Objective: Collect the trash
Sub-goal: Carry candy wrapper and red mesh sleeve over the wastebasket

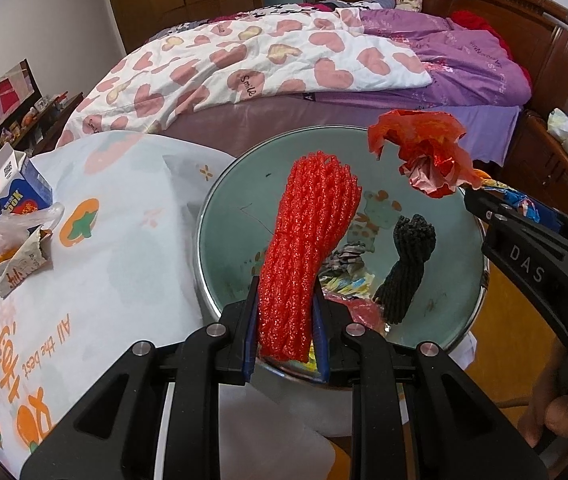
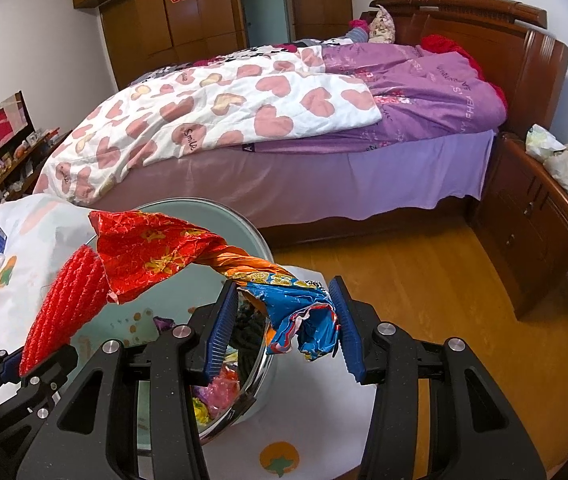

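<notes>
My left gripper is shut on a red foam net sleeve, held upright over a round metal basin with a pale green inside. The same red foam net sleeve shows at lower left in the right wrist view. Inside the basin lie a black foam net and crumpled wrappers. My right gripper is shut on the blue end of a crumpled red, orange and blue wrapper, whose red part hangs above the basin's right rim.
The basin stands on a table under a white fruit-print cloth. A blue and white carton and a plastic bag with torn paper packaging lie at the table's left. A bed with heart-print and purple quilts stands behind, a wooden nightstand right.
</notes>
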### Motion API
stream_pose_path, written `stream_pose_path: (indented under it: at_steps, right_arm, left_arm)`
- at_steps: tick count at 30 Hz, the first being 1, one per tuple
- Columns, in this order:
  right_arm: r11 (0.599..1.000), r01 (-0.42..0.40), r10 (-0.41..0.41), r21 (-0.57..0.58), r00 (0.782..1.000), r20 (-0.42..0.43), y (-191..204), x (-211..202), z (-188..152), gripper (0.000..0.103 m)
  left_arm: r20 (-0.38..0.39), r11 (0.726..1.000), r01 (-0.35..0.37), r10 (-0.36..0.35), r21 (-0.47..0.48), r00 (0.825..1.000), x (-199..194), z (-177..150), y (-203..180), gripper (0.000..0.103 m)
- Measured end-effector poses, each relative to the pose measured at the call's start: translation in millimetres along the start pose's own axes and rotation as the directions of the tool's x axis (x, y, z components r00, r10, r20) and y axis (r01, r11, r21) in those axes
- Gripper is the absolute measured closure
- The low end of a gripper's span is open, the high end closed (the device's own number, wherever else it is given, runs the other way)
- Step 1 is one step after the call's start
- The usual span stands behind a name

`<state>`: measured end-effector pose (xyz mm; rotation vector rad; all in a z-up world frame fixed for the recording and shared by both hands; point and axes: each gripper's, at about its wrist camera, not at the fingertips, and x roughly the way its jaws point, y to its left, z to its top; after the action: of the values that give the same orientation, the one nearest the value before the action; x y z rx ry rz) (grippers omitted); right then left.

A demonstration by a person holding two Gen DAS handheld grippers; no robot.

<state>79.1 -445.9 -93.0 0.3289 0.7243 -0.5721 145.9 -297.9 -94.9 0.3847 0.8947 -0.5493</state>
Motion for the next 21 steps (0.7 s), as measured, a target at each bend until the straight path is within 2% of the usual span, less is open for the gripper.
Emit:
stream_pose_path:
  at_steps: [21]
  right_arm:
    - [0.999, 0.007, -0.008, -0.045, 1.0, -0.016, 10, 22, 4, 0.052]
  left_arm:
    - [-0.051, 0.998, -0.053, 0.052, -0.025, 0.997, 27, 3, 2, 0.079]
